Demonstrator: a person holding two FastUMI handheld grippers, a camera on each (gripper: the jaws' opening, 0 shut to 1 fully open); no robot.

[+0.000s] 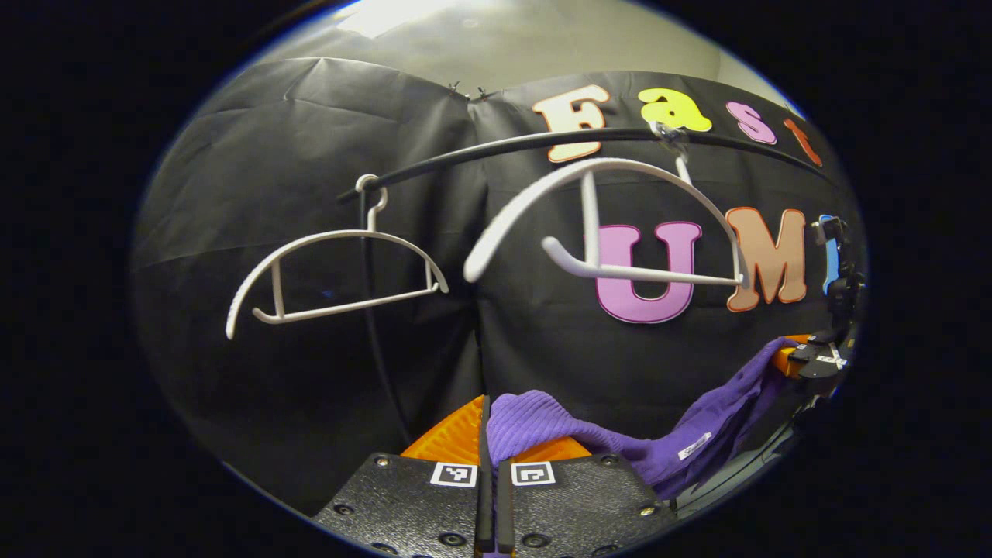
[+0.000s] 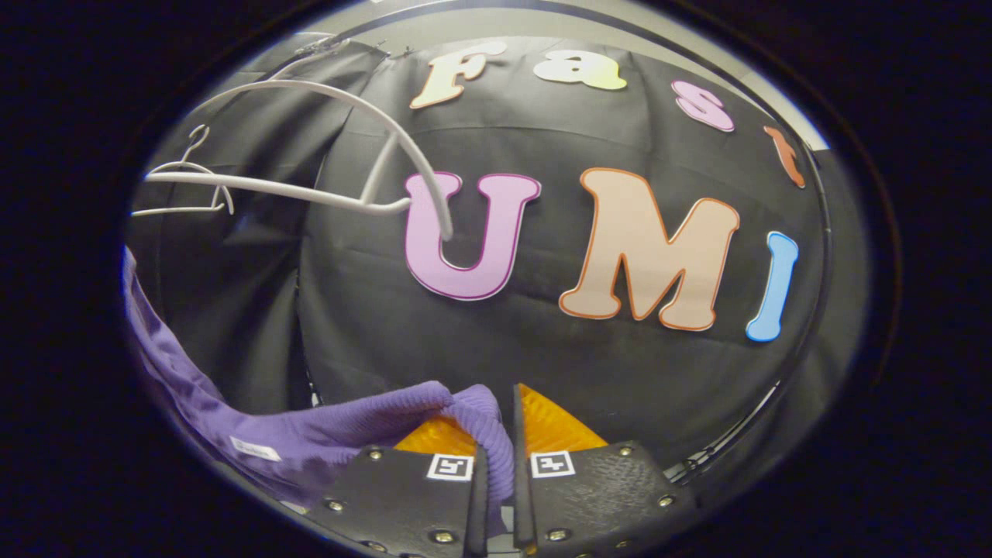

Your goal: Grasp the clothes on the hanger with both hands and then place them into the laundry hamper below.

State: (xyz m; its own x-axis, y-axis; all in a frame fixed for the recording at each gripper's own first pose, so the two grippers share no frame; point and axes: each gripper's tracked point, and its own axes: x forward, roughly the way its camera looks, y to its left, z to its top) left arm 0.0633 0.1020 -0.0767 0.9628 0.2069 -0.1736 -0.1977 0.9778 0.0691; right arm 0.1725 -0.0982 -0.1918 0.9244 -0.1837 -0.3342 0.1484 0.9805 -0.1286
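Observation:
A purple knitted garment (image 1: 620, 442) hangs slack between my two grippers, off the hangers. My left gripper (image 1: 490, 434) is shut on one end of it, the cloth bunching over its right finger. In the left gripper view the right gripper (image 1: 814, 358) shows at the far right, holding the other end. In the right gripper view my right gripper (image 2: 496, 426) is shut on a fold of the purple garment (image 2: 256, 434), which trails off to the left. Two bare white hangers (image 1: 341, 271) (image 1: 612, 225) hang from the black rail (image 1: 542, 143) above the garment.
The black cloth wall (image 2: 542, 356) stands close behind the rail. A thin black upright (image 1: 370, 310) drops from the rail's left end. The nearer white hanger (image 2: 333, 147) reaches over the upper left of the right gripper view.

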